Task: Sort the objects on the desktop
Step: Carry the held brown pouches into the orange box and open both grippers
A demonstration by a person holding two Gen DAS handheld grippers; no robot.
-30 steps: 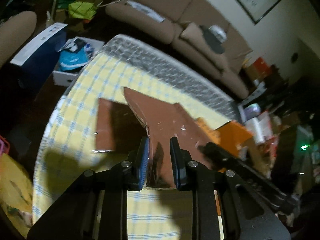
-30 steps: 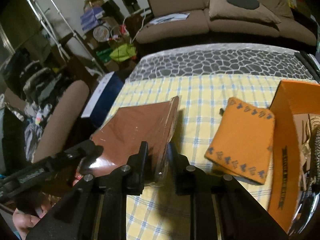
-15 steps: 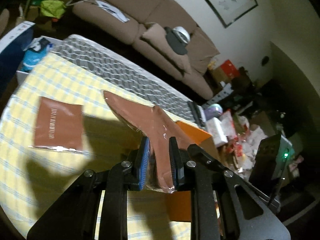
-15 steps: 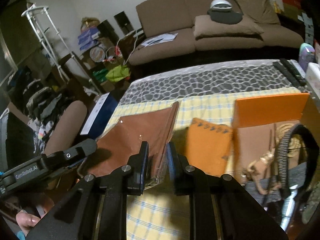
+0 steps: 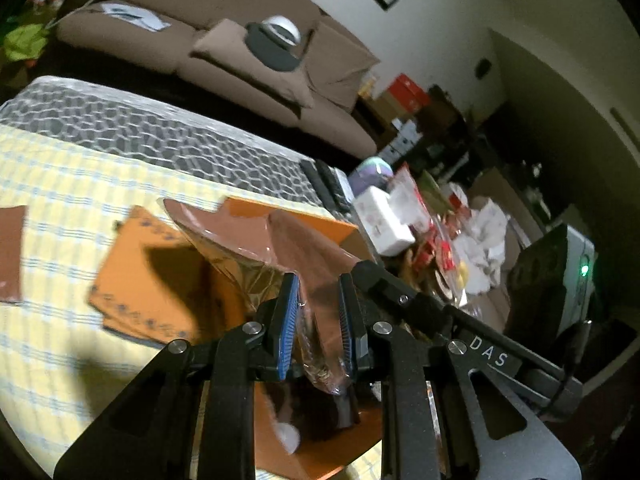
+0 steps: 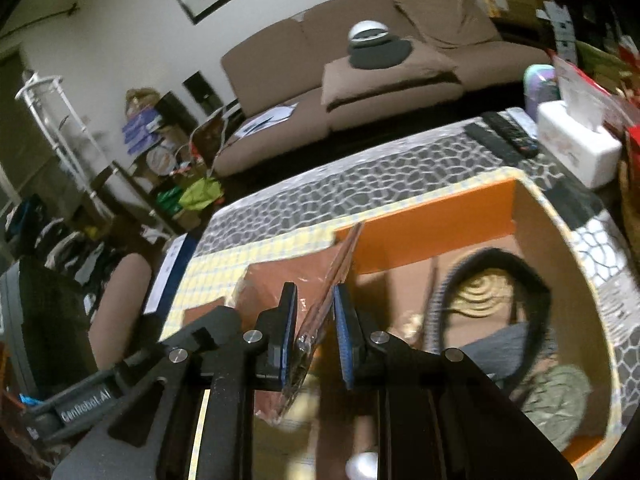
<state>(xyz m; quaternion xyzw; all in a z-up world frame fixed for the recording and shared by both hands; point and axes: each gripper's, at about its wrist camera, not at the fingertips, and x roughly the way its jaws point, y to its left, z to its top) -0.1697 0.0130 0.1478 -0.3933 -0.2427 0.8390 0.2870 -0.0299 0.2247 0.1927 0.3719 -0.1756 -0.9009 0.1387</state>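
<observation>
Orange box stands open-topped; entry from above unobstructed. Its floor is crowded: a dark strap, grey cloth and a coiled item fill the right half. Brown packet hangs across the left opening. Tissue box and remotes flank the far right rim.

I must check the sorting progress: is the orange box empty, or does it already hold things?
Not empty. The orange box is open and holds a dark band and grey-green fabric.
</observation>
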